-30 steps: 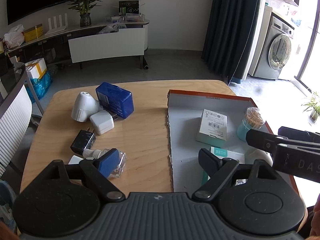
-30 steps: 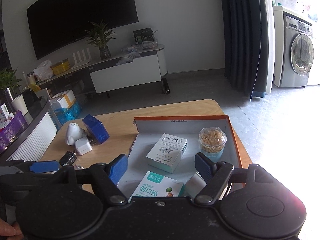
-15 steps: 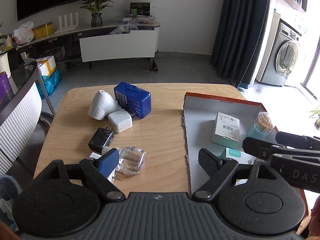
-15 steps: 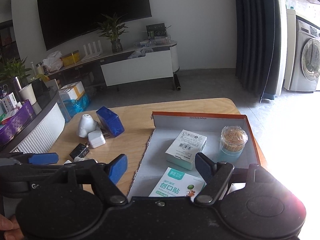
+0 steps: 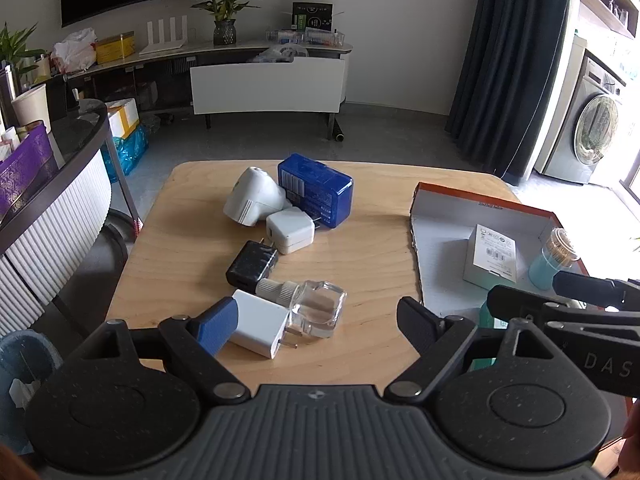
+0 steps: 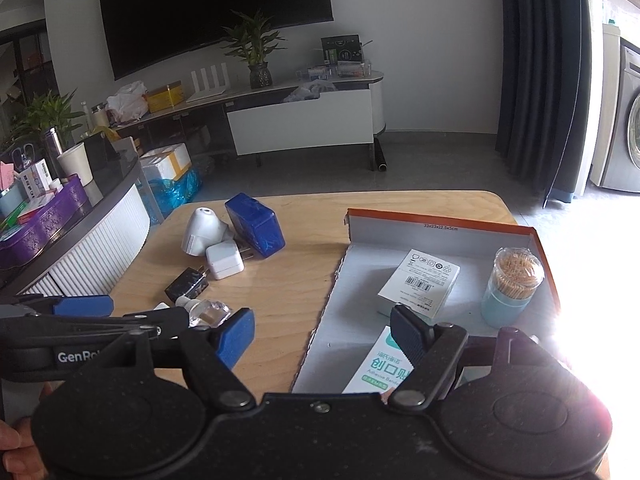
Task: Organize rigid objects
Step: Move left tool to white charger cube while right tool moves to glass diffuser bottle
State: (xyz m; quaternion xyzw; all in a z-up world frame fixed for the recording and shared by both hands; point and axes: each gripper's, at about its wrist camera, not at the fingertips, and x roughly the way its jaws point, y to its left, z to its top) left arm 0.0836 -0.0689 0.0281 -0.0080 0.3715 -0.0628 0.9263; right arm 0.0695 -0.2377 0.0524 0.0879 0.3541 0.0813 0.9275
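On the wooden table [image 5: 372,264] lie a blue box [image 5: 316,188], a white cone-shaped device [image 5: 252,198], a small white charger [image 5: 290,230], a black charger [image 5: 252,266], a clear glass bottle [image 5: 312,308] and a white plug adapter [image 5: 260,328]. An orange-rimmed cardboard tray [image 5: 444,256] at the right holds a white box [image 6: 420,282], a toothpick jar [image 6: 514,286] and a bandage box [image 6: 380,364]. My left gripper [image 5: 316,322] is open and empty just behind the bottle and adapter. My right gripper [image 6: 324,336] is open and empty over the tray's near left edge.
A curved dark counter [image 6: 76,216] with white ribbed front stands left of the table. A TV stand [image 5: 264,76] with a plant is across the floor. A washing machine [image 5: 588,136] and dark curtain [image 5: 508,64] are at the right.
Both grippers have drawn back and shifted left, so more of the table's loose objects show. The white plug adapter has come into view. Nothing was taken hold of.
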